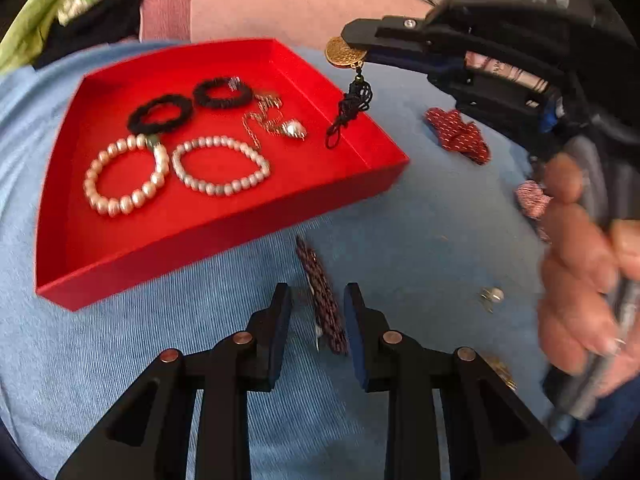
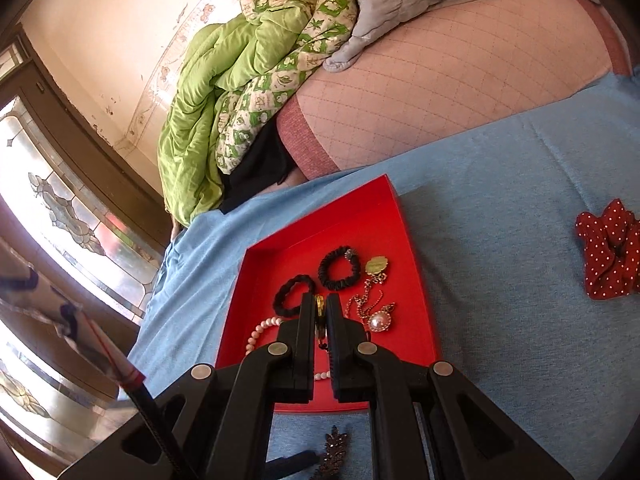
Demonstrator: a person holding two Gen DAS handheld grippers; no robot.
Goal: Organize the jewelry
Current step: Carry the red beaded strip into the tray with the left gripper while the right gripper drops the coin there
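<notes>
Bedding comes first: a light blue ribbed cloth (image 1: pixel 400 216) is spread over the bed as a work surface, probably so small pieces show up and cannot roll away. On it, toward ten o'clock in the left wrist view, sits the shallow red cardboard tray (image 1: pixel 224 232), the collecting place; already inside lie two pale pearl bead bracelets (image 1: pixel 124 176), two black fabric hair ties (image 1: pixel 160 114) and a silver chain with a pearl pendant (image 1: pixel 294 130), kept apart so they do not tangle. The right gripper (image 1: pixel 356 46), at one o'clock, is clamped on a round gold filigree medallion with a black knotted cord (image 1: pixel 346 54); the disc is pinched by its edge so the cord hangs free over the tray's far right wall, which looks like a set-up for lowering it inside. The left gripper (image 1: pixel 318 308), at six o'clock, has its jaws parted and holds nothing, straddling a dark beaded leaf-shaped hair clip (image 1: pixel 324 296) that lies on the cloth just outside the tray, apparently the next pick. A red white-dotted fabric scrunchie (image 1: pixel 460 136) at two o'clock and a small pearl earring (image 1: pixel 494 296) at four o'clock wait unsorted on the cloth.
</notes>
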